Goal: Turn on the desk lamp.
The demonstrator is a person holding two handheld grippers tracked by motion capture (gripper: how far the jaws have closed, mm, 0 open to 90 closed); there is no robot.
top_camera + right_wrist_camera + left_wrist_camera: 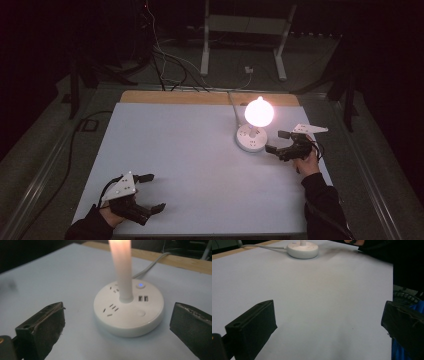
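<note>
A round white socket hub (251,138) sits on the white table (190,150) at the right, with a glowing bulb (259,112) on a white stem (122,270) plugged into its top. A small blue light (140,285) is lit on the hub (128,312). My right gripper (276,141) is just right of the hub, open, its jaws wide apart and pointing at it without touching; nothing is between them (117,325). My left gripper (154,192) rests near the front left edge, open and empty (329,325). The hub (302,250) lies far ahead of it.
The hub's white cable (232,102) runs back over the wooden strip (200,97) at the table's far edge. Beyond stand white frame legs (205,45) and loose floor cables (165,65). The room around the table is dark.
</note>
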